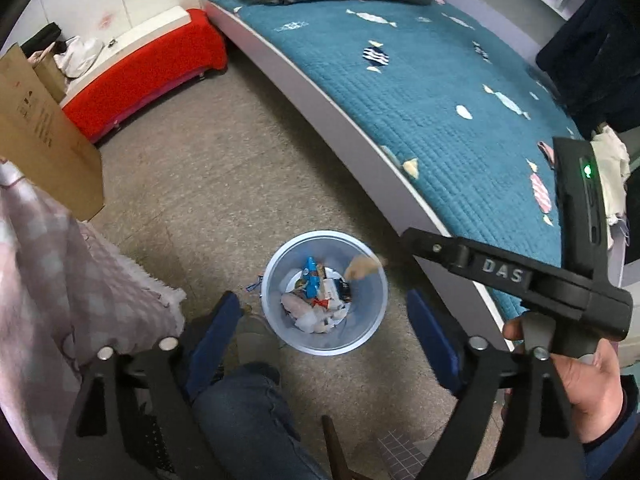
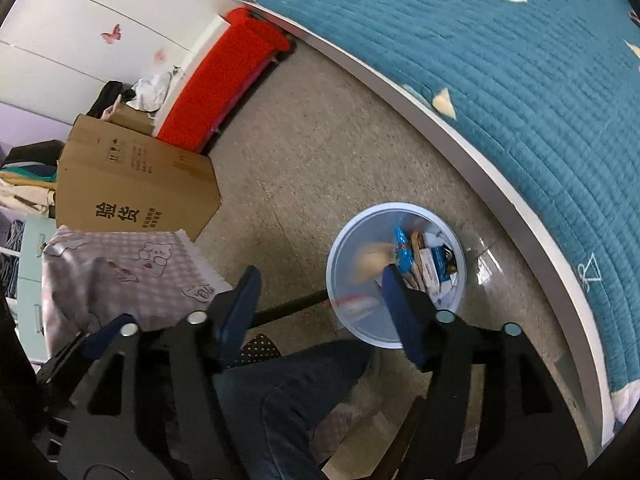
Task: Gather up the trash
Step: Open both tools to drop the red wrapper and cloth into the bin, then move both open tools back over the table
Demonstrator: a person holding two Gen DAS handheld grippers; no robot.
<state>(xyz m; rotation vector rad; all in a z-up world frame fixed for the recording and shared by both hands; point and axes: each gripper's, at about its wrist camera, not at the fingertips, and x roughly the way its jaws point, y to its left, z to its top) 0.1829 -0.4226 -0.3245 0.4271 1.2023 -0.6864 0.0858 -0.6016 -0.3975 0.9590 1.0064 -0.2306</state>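
- On the left, a cardboard box (image 1: 44, 128) is sitting on the floor, and a pink checked cloth (image 1: 60, 280) is hanging near it.
- The left gripper (image 1: 324, 320) is pointing down with its blue fingers (image 1: 212, 332) spread wide, and nothing is sitting between them.
- Right under it, the round blue trash bin (image 1: 280, 340) is standing on the floor, just beside the bed (image 1: 420, 100).
- Wrappers and scraps (image 1: 316, 296) are lying in the bin, and a blurry tan scrap (image 1: 362, 268) looks like it is dropping in.
- The right gripper (image 2: 316, 300) is hanging over the bin too, spread wide and holding nothing.
- A hand (image 1: 584, 384) is gripping its black handle on the far right.
- To do this well, I think both grippers should be staying right over the bin's middle until each scrap is landing inside, not on the rim.
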